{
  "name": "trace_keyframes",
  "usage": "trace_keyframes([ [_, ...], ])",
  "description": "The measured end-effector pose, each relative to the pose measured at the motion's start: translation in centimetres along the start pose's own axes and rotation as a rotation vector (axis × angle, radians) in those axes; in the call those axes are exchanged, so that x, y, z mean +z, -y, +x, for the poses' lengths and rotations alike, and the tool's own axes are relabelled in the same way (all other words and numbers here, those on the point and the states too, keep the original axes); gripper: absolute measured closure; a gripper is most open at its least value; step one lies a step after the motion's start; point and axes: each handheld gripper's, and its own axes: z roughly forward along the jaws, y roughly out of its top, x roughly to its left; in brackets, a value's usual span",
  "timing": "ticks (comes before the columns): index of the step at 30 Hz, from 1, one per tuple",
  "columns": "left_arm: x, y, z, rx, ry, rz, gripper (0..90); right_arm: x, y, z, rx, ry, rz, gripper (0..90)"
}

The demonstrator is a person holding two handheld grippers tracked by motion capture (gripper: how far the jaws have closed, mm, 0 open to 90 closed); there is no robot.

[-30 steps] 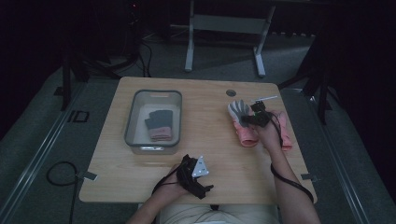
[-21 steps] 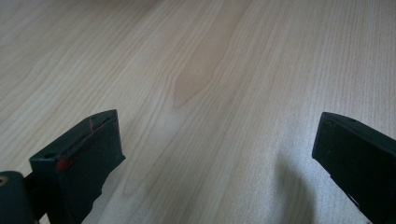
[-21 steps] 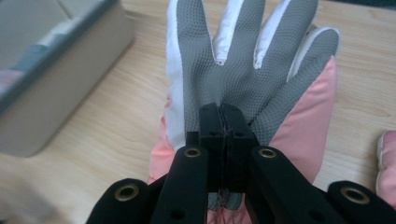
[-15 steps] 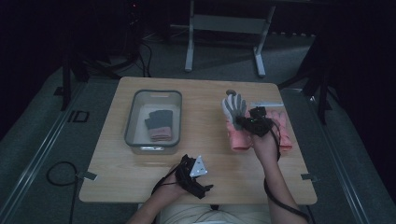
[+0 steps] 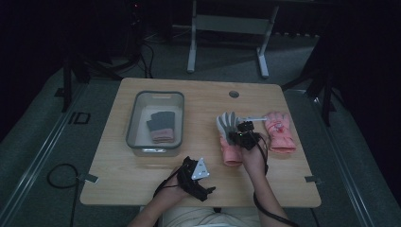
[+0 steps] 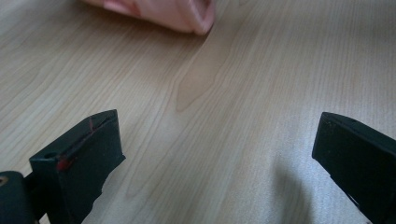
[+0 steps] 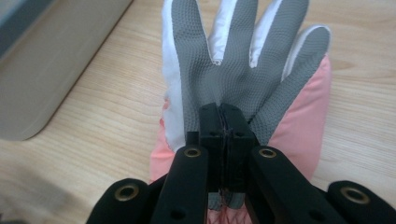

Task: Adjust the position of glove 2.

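On wood-grain table (image 5: 142, 170): right hand-held gripper (image 7: 222, 122) clamps knobbly grey-palmed pink glove (image 7: 243, 70); left one (image 6: 215, 154) released.

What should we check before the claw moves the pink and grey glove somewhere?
1. Right claw pinched shut on the grey-palmed glove: ok.
2. Glove lifted clear of the table: cannot tell; its cuff looks low over the wood.
3. Room in the grey bin: ok; one dark glove lies inside, with bare floor beside it.
4. Path toward the bin: ok; bare wood shows between glove and bin.
5. Left claw out of the way: ok; it is open, with nothing between its jaws, near the table's front edge.
6. Other pink glove undisturbed: ok; it lies flat to the right, apart from the held one.
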Motion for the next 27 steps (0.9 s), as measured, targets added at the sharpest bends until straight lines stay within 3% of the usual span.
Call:
trace_keyframes([
  [8,0.0,0.0,0.1,-0.001,0.007,0.002,1.3,2.7,-0.1,0.6,0.009,-0.002,0.039,88.3],
  [13,0.0,0.1,0.1,0.0,0.01,0.005,1.3,4.1,0.0,1.1,-0.021,-0.002,0.058,88.1],
  [20,0.1,0.0,0.0,0.002,0.014,0.01,1.3,4.9,0.1,1.2,-0.064,-0.007,0.071,87.4],
  [27,0.1,0.1,0.1,-0.001,0.015,0.009,1.3,4.8,-0.1,1.0,-0.054,-0.032,0.081,81.0],
])
